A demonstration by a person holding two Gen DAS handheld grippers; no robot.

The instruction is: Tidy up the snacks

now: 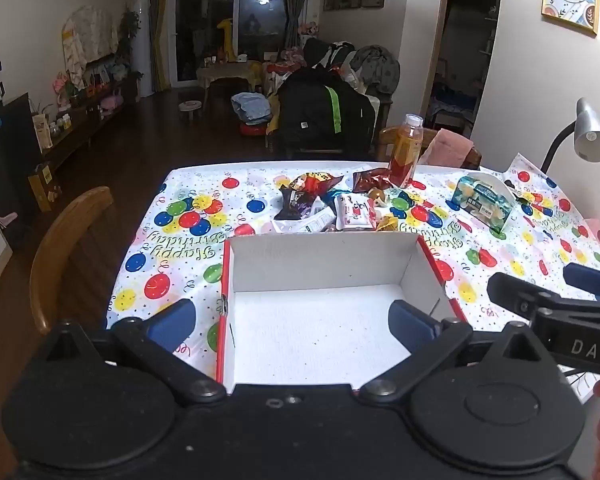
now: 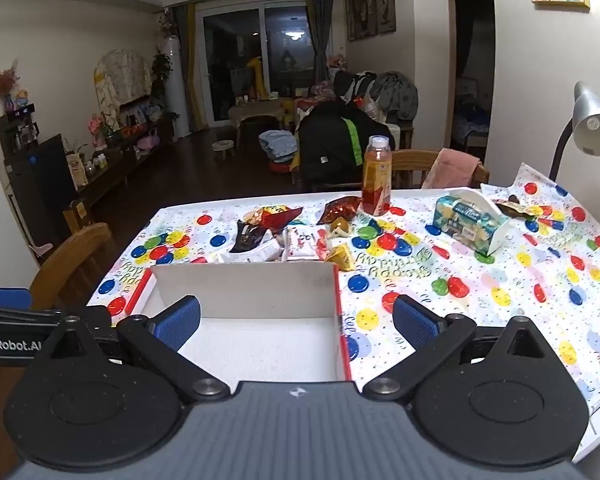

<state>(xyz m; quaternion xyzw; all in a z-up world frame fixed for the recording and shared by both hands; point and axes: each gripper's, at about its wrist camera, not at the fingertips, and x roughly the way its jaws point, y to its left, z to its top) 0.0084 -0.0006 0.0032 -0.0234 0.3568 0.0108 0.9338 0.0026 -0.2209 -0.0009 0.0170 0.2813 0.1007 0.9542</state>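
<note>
Both the left gripper [image 1: 292, 322] and right gripper [image 2: 296, 320] hang spread wide and empty above the white cardboard box with red edges [image 1: 324, 264]. The loose pile of snack packets [image 1: 324, 206] lies on the balloon-print counter [image 1: 172, 216] just beyond the box. Only the right wrist view shows a dark wrapper [image 2: 514, 207] behind the blue-green tissue carton [image 2: 470, 222]; an orange plastic bottle [image 2: 377, 176] stands behind the pile.

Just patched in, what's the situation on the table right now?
A person holds a gripper in each hand, and both the left gripper and the right gripper are open and holding nothing. They hover at the near side of an empty white box with red edges. The snack packets lie in a loose pile on the balloon tablecloth just beyond the box, with a juice bottle behind them. Nothing has gone into the box yet.
</note>
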